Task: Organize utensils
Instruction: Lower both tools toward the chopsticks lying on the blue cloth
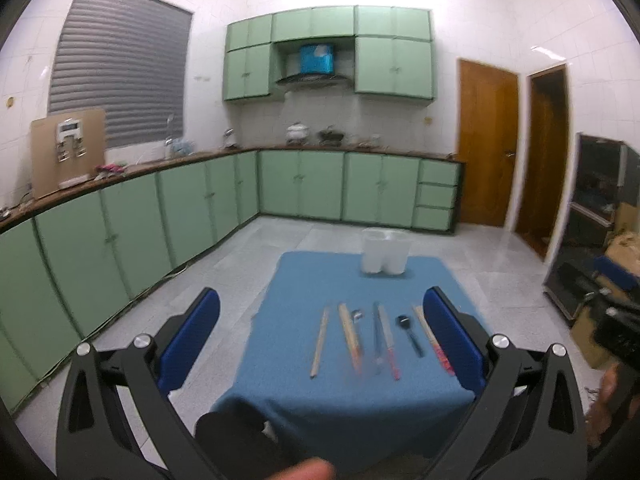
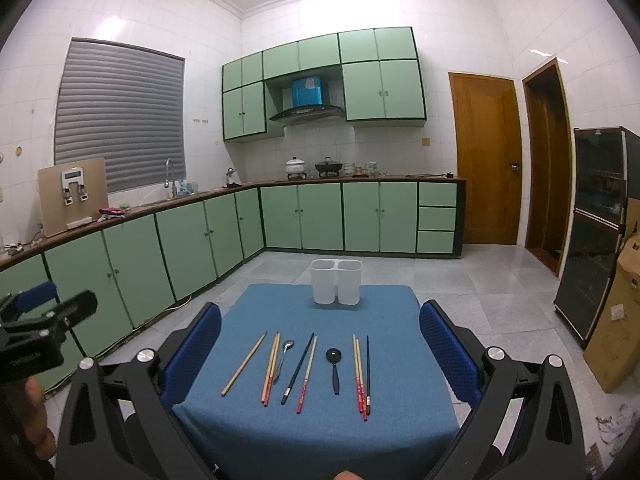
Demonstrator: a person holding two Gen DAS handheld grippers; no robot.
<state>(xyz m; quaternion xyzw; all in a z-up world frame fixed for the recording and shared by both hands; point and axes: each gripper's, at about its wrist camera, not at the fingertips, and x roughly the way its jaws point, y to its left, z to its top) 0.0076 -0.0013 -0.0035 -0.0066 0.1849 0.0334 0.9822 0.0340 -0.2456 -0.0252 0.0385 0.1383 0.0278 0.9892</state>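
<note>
Left wrist view first: the left gripper (image 1: 320, 340) hangs above the near edge of the blue-clothed table (image 1: 304, 392), its blue pads wide apart and holding nothing. Between them, on the cloth, lies a blurred row of utensils (image 1: 376, 340): chopsticks and two spoons. The white two-compartment holder (image 1: 385, 251) stands at the far edge, well apart from the row. Nothing sticks up out of it, so by my reading the sorting has not begun. No writing is readable in this blurred picture.

Right wrist view next: the right gripper (image 2: 320, 354) also stands spread and empty over the near side. The row is sharper here: a single light chopstick (image 2: 244, 364), a wooden pair (image 2: 271, 368), a metal spoon (image 2: 283, 360), a dark chopstick (image 2: 298, 368), a red-tipped chopstick (image 2: 307, 374), a black spoon (image 2: 334, 366) and a group of three chopsticks (image 2: 361, 374). Both holder compartments look empty, so every piece is left to move. Faint lettering on the other gripper at the left edge is too small to read.
</note>
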